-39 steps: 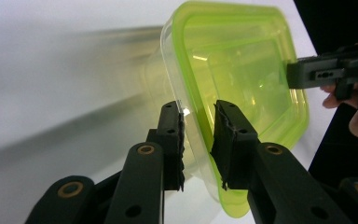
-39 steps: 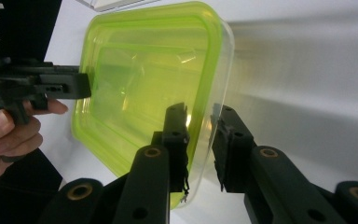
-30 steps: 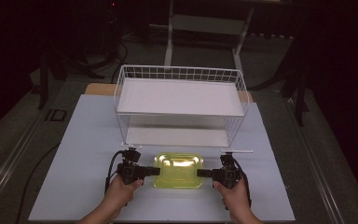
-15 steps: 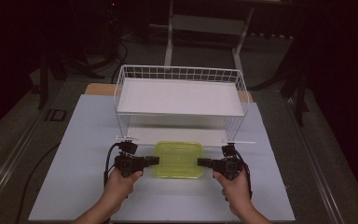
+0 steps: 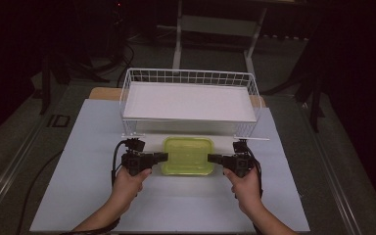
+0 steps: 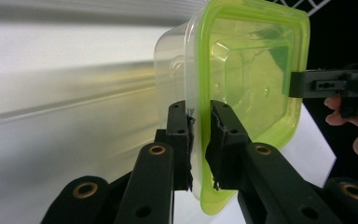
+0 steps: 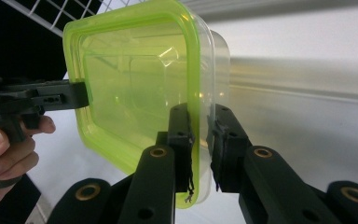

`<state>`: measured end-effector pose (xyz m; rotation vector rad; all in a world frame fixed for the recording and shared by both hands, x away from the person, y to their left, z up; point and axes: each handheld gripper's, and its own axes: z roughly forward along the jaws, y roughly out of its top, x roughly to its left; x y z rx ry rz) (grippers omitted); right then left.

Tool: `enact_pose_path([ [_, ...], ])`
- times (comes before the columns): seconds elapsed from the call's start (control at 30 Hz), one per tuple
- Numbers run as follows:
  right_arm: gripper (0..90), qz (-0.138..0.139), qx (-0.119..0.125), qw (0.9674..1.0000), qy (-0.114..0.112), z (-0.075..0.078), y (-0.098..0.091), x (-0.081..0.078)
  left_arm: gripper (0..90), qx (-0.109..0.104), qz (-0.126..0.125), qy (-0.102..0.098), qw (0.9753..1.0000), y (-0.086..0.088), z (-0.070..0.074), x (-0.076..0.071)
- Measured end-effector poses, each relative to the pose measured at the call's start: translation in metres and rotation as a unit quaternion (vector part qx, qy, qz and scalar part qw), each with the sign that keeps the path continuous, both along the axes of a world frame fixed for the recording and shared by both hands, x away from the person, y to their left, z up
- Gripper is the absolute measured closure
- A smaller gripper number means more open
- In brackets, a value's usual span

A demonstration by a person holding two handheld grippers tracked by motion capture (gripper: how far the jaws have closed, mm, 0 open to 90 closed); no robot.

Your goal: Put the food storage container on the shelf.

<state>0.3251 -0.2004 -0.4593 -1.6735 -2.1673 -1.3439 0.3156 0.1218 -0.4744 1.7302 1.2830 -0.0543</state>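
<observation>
Overhead light is brightening the white rectangular table top (image 5: 93, 196) while surroundings are staying dark, and the close gripper views are blurring behind.

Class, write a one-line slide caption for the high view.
Left gripper and right gripper clamp opposite edges of a green-lidded container before a wire basket.

the left gripper (image 6: 199, 140) has its two black jaws clamped on the near edge of a clear container with a yellow-green lid (image 6: 242, 79), the lid's rim pinched between the pads. on the far edge of the lid the right gripper (image 6: 303, 84) reaches in from the right side, with the fingers (image 6: 354, 126) of the hand behind it. a white table (image 6: 51, 154) lies below, and a bit of wire basket (image 6: 307, 4) shows at the top.
</observation>
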Motion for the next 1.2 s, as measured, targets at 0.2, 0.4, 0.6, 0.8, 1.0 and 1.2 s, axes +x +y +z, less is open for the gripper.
enact_pose_path([
  [0.2,79.3,-0.012,-0.005,0.9999,-0.002,-0.007,0.001,0.014,79.9,-0.004,0.007,-0.011,0.9999,-0.002,-0.006,0.011],
  [0.4,79.0,-0.023,-0.013,0.9997,-0.002,-0.014,0.003,0.026,79.8,-0.008,0.011,-0.018,0.9997,-0.002,-0.016,0.02],
  [0.6,78.8,-0.03,-0.015,0.9994,-0.003,-0.02,0.005,0.035,79.8,-0.008,0.013,-0.024,0.9996,-0.002,-0.022,0.029],
  [0.8,78.7,-0.036,-0.015,0.9992,-0.006,-0.024,0.006,0.043,79.8,-0.009,0.019,-0.033,0.9992,-0.003,-0.025,0.035],
  [1.0,78.5,-0.046,-0.023,0.9987,0.0,-0.027,0.009,0.05,79.8,-0.012,0.028,-0.031,0.9991,-0.002,-0.033,0.044],
  [1.2,78.3,-0.047,-0.037,0.998,-0.019,-0.034,0.011,0.056,79.7,-0.021,0.035,-0.025,0.9988,-0.002,-0.043,0.048],
])
